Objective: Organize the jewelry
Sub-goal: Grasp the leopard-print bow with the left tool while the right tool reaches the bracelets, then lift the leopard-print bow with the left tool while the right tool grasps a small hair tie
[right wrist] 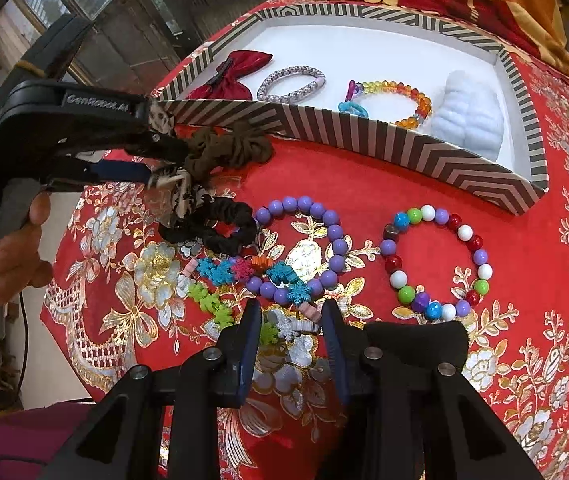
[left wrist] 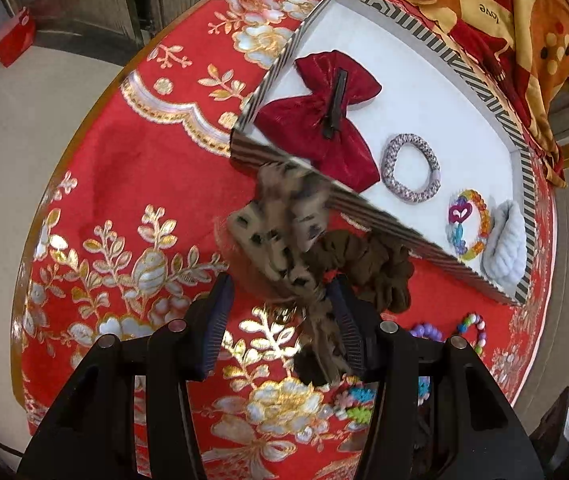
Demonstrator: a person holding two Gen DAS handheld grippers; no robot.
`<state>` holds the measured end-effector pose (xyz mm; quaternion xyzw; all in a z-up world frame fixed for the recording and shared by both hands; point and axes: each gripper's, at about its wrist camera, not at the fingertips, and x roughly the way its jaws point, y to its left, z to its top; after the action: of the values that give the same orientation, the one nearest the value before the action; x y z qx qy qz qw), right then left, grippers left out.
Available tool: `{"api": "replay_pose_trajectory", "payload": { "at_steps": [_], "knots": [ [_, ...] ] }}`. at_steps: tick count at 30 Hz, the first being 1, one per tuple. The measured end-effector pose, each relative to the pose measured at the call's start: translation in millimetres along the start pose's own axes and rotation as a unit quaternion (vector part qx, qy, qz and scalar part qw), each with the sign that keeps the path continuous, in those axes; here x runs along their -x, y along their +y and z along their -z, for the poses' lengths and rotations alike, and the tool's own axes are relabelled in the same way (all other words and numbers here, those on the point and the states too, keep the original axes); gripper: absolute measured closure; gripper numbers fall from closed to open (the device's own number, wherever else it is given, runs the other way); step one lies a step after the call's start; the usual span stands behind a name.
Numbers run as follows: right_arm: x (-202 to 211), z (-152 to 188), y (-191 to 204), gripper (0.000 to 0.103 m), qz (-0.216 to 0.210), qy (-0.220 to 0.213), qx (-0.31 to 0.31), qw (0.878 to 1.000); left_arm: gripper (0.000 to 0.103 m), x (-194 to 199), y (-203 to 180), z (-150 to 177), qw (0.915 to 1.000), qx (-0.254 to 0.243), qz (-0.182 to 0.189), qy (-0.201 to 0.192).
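Observation:
A striped tray [left wrist: 364, 204] [right wrist: 324, 120] with a white floor holds a red bow clip [left wrist: 320, 116] [right wrist: 228, 74], a grey woven hair tie [left wrist: 410, 168] [right wrist: 290, 84], a clear rainbow bead bracelet [left wrist: 470, 224] [right wrist: 396, 100] and a pale blue scrunchie [left wrist: 504, 240] [right wrist: 468, 120]. My left gripper [left wrist: 280, 296] [right wrist: 156, 160] is open, its fingers apart around a leopard-print bow [left wrist: 284, 220] that lies against the tray's near wall beside a brown scrunchie [left wrist: 368, 264] [right wrist: 228, 146]. My right gripper [right wrist: 290, 316] is open over a snowflake-charm bracelet [right wrist: 244, 280].
On the red floral tablecloth [right wrist: 524, 280] in front of the tray lie a black scrunchie [right wrist: 212, 228], a purple bead bracelet [right wrist: 304, 248] and a multicoloured bead bracelet [right wrist: 436, 256]. An orange patterned cloth [left wrist: 516, 20] lies behind the tray. The round table's edge [left wrist: 68, 152] curves at left.

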<state>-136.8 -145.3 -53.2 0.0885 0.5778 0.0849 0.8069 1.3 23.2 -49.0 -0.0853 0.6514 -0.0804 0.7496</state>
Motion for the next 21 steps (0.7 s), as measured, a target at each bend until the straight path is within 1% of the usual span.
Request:
{"api": "replay_pose_trajectory", "payload": {
  "at_steps": [1,2,3,7,9,10,11,12,13,16,21],
  "knots": [
    [-1,0,0,0.075,0.000,0.000,0.000,1.000,0.053,-1,-1,-1,1.0000,-0.001,-0.002,0.000],
    [-2,0,0,0.080,0.001,0.000,-0.001,1.000,0.053,-2,-2,-3,1.0000,-0.002,-0.002,0.001],
    [-3,0,0,0.081,0.000,0.001,-0.003,1.000,0.053,-3,-3,-2,1.0000,-0.003,-0.002,0.001],
    [-3,0,-4,0.090,-0.001,-0.003,-0.011,1.000,0.054,-4,-8,0,0.9997,-0.022,-0.009,-0.006],
    [-2,0,-5,0.090,-0.005,-0.005,-0.016,1.000,0.061,-5,-11,0,0.9994,-0.031,-0.006,-0.010],
    [-1,0,-6,0.090,-0.007,-0.006,-0.017,1.000,0.075,-6,-11,0,0.9993,-0.035,-0.002,-0.010],
    [1,-1,-5,0.090,-0.008,-0.009,-0.017,1.000,0.080,-7,-12,0,0.9992,-0.039,0.002,-0.008],
    [5,-1,-4,0.090,-0.010,-0.013,-0.017,1.000,0.081,-7,-12,-1,0.9991,-0.041,0.006,-0.007],
    [9,-1,-3,0.090,-0.013,-0.017,-0.017,1.000,0.086,-6,-12,0,0.9988,-0.047,0.007,-0.010],
    [27,-3,0,0.091,-0.023,-0.034,-0.010,0.999,0.088,1,-12,2,0.9980,-0.060,0.009,-0.017],
    [52,-6,6,0.091,-0.039,-0.055,-0.003,0.998,0.088,22,-2,6,0.9976,-0.059,0.026,-0.025]
  ]
}}
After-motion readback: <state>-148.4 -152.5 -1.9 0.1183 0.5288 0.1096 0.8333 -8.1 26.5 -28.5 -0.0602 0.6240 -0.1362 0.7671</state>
